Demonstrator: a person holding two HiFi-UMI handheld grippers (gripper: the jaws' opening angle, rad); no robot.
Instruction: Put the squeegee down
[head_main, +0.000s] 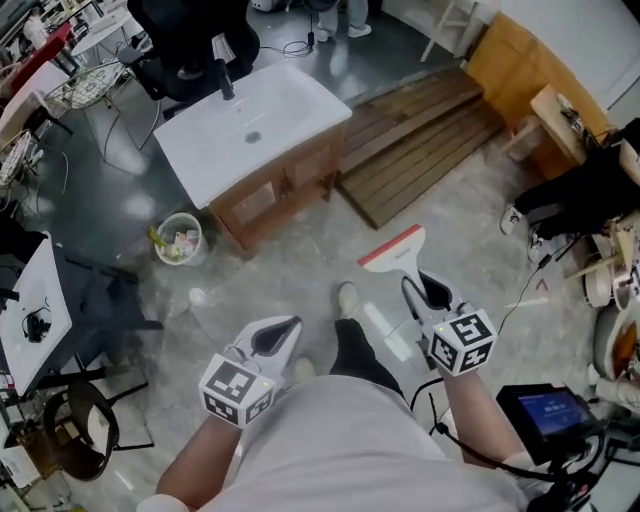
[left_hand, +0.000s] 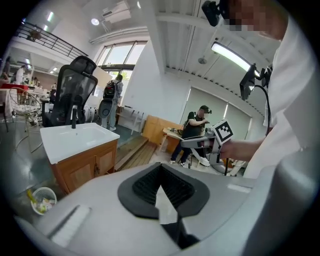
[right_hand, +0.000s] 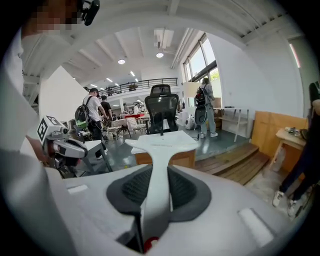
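One squeegee (head_main: 392, 250) is in view. It is white, with a slim neck that widens into a T-shaped head, and a red strip runs along the head's far edge. The right tongs (head_main: 415, 288) pinch its handle, with the dark ribbed pads closed against either side of it (a red spot shows low down at the handle's near end in the right gripper view). It is held in the air above the grey floor (head_main: 300, 270), in front of the person, with its head pointing away from them.

There are two tongs. The left tongs (head_main: 285, 328) are pressed together with nothing held, and hang near the person's left side, well apart from the squeegee.

One white sink cabinet (head_main: 250, 130) with wooden doors stands further out on the floor and carries one black tap (head_main: 225, 80). Just beside the cabinet is one small waste bin (head_main: 180, 238), with wooden slats (head_main: 420, 140) lying flat on its other side.
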